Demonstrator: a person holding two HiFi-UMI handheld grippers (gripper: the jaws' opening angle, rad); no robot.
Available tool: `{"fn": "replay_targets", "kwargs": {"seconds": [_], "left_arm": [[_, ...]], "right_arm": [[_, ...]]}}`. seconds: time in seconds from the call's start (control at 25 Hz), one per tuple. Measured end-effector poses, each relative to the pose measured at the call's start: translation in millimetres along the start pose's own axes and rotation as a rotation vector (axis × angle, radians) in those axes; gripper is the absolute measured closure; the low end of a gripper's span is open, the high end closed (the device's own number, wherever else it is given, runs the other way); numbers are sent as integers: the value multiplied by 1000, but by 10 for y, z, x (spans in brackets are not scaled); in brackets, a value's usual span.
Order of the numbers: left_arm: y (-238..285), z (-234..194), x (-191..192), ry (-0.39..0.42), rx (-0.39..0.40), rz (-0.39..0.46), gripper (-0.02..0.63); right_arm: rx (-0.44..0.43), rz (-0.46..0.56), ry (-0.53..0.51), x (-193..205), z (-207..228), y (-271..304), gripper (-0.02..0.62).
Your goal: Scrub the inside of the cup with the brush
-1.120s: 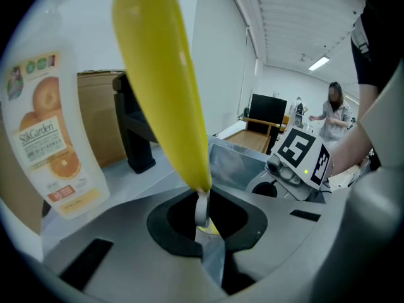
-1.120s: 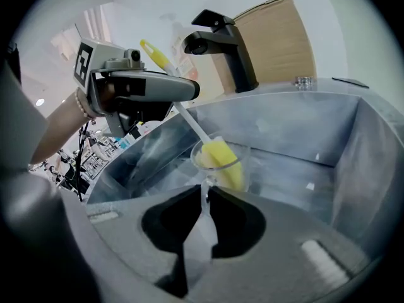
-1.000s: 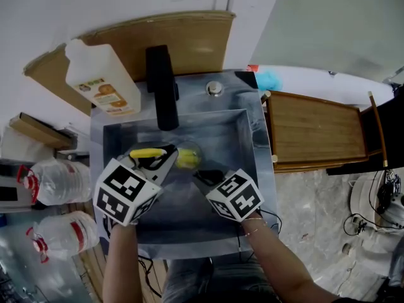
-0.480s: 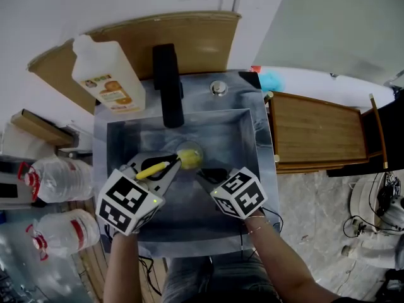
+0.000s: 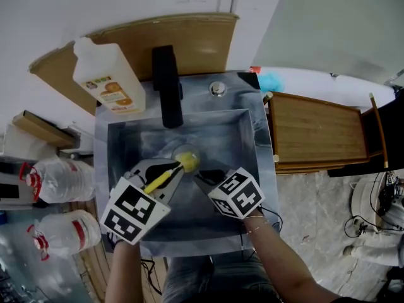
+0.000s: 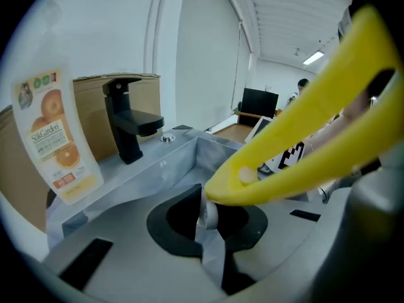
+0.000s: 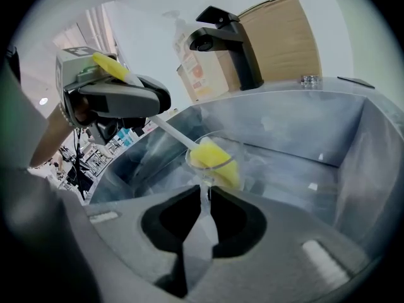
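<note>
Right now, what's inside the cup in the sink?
The brush's yellow sponge head sits in the clear cup, its white shaft leading out to the left tongs. The sponge covers the cup's bottom, so anything beneath it can't be seen.

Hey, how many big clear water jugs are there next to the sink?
2. Both sit left of the sink: the far jug closer to the wall, the near jug closer to the person. More may be hidden past the picture's edge.
</note>
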State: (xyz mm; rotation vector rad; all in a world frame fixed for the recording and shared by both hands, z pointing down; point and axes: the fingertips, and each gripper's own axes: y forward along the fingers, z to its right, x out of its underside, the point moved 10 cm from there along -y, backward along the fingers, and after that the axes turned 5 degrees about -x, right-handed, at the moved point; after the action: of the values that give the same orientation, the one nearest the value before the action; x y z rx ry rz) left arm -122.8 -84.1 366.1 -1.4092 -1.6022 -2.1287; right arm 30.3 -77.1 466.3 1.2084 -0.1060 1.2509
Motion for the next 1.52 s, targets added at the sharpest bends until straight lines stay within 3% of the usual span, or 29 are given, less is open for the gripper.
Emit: {"fn": "replay_targets", "kwargs": {"seconds": [0.36,0.76,1.52], "left_arm": [[25,53,-282,-13,39,10,568],[199,-70,-508,-1,22,107,580],[96,-394,-369,88,-70,51,584]], "right_arm": [[-27,-2,-2,-27,-30,53,554],[-40,-4,0,-26,-24,62,554],[-49,-1,1,-25,-13,54,554]]}}
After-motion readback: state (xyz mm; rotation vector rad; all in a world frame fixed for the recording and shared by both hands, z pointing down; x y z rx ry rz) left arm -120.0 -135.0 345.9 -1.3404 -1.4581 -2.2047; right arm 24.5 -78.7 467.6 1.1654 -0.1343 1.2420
